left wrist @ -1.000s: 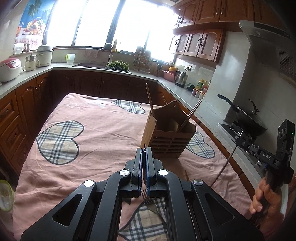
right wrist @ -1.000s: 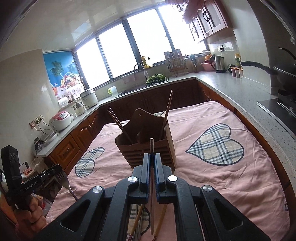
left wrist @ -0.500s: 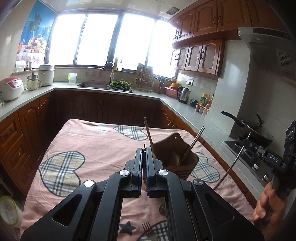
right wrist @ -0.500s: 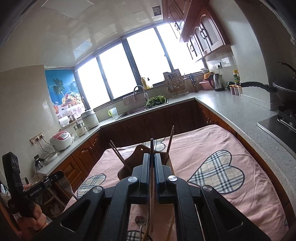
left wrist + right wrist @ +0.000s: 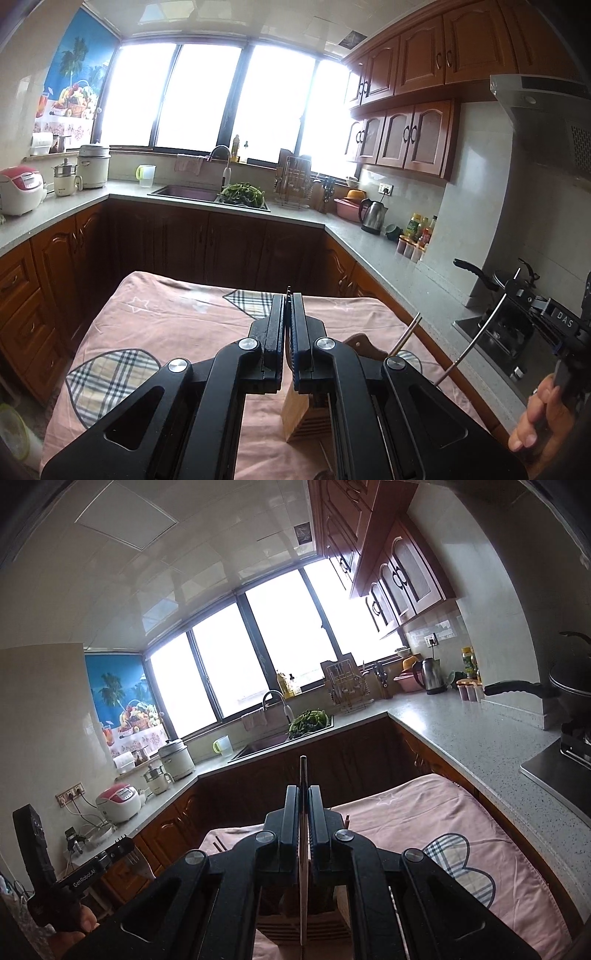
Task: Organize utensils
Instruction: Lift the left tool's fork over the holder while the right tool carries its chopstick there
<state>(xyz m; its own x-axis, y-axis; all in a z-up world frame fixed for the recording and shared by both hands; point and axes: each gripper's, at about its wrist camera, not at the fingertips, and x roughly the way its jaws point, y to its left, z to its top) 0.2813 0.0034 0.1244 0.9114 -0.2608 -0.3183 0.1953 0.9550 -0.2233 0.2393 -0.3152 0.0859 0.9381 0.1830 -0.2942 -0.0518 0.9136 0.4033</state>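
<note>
Wood-cabinet kitchen with a bright window wall ahead; below my cameras is a desk under a pink cloth with plaid heart patches (image 5: pixel 155 332). My left claw (image 5: pixel 287 299) has its jaws drawn nearly together, and I see a thin serrated metal edge pinched between the blue pads. In the right wrist view that same claw (image 5: pixel 125 843) appears at lower left with the silver tines of a metal fork (image 5: pixel 136 860) beside its tip, so I record it as gripping the fork. My right claw (image 5: pixel 303 797) is clamped on a long slender dark chopstick (image 5: pixel 303 775), which stands straight up between the jaws and projects past the tips. In the left wrist view the chopstick (image 5: pixel 476 339) slants down from that claw at far right. A slatted wooden utensil holder (image 5: pixel 295 413) stands on the cloth directly under both claws, with a stick (image 5: pixel 406 334) leaning out of it.
</note>
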